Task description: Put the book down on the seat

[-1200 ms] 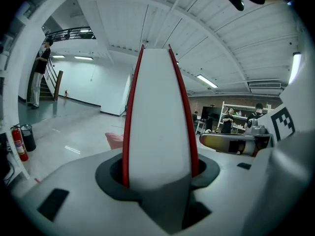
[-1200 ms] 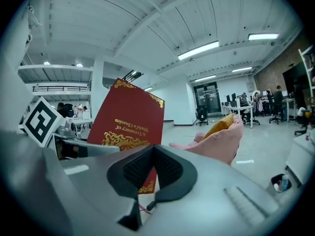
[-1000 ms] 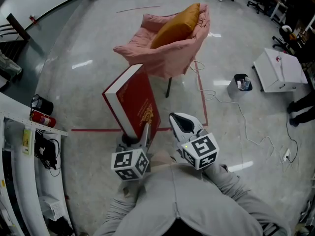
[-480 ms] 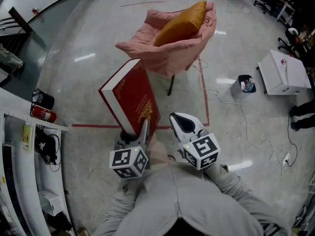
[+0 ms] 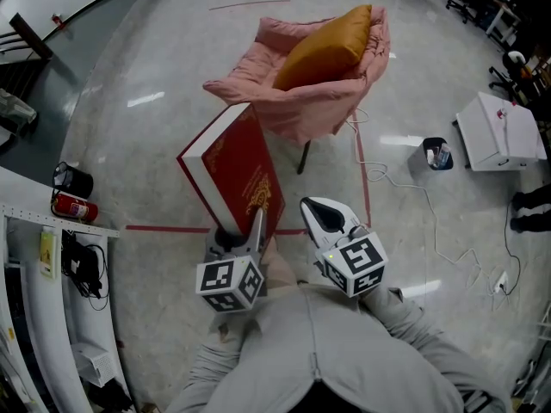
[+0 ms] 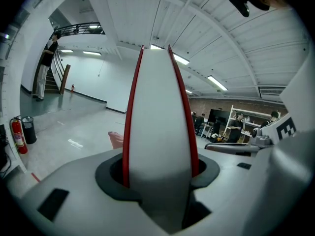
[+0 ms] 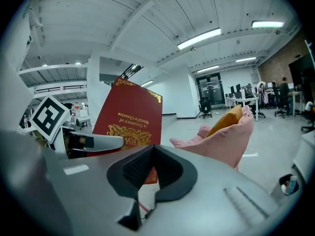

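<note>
1. The left gripper (image 5: pixel 248 235) was clamped on the lower edge of the red book (image 5: pixel 237 175). In the left gripper view its jaws stood fairly wide apart, pressed on the two red covers with the white page block filling the gap between them.
2. The book stood nearly upright in that grip, leaning a little to the left in the head view. Its gold-stamped front cover faced the right gripper (image 5: pixel 325 218).
3. The right gripper hung just beside the book and apart from it. Its jaws were together with nothing between them. In its own view the gold lettering on the cover read upside down.
4. Each gripper's marker cube sat close to the person's grey sleeves (image 5: pixel 318 351), the left one (image 5: pixel 230 284) lower than the right one (image 5: pixel 355 263).
5. The book was in the air above the floor, in front of the pink-draped chair (image 5: pixel 297 101) and not on its seat. Its top corner showed near the chair's front edge.
6. An orange cushion (image 5: pixel 331 46) leaned against the chair's back.
7. A red tape line (image 5: pixel 168 228) ran across the glossy floor under the grippers.
8. Further out, a red fire extinguisher (image 5: pixel 73 206) lay at the left, and a small bin (image 5: pixel 437 153) and a white box (image 5: pixel 504 132) stood at the right.
</note>
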`<state>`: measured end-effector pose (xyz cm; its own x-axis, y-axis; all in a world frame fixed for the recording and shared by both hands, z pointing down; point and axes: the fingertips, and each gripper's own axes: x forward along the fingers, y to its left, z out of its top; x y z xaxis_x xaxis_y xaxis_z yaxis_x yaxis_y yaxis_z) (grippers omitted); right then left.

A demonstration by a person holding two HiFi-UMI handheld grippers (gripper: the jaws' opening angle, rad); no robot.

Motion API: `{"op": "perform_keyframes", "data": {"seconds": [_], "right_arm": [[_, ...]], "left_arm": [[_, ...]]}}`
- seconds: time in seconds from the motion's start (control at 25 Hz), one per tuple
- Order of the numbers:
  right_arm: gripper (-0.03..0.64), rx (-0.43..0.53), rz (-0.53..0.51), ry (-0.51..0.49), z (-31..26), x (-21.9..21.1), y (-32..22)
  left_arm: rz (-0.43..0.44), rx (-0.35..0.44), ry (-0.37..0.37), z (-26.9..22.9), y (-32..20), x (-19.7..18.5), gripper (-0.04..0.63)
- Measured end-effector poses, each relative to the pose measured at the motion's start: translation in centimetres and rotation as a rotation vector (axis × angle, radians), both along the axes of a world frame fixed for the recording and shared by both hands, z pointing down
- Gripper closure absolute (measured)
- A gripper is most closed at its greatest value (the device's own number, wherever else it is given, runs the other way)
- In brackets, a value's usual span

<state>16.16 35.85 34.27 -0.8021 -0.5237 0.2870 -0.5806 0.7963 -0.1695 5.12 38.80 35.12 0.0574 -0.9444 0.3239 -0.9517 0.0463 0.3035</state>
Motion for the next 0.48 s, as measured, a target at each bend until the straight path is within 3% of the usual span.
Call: {"op": "perform_keyframes", "data": {"seconds": [0.48], "right_arm": [[0.617, 0.004, 0.025, 0.013, -1.1, -6.7, -9.2]], "left_arm": [[0.024, -0.017, 0.004, -0.6, -8.8, -6.6, 0.356]]}}
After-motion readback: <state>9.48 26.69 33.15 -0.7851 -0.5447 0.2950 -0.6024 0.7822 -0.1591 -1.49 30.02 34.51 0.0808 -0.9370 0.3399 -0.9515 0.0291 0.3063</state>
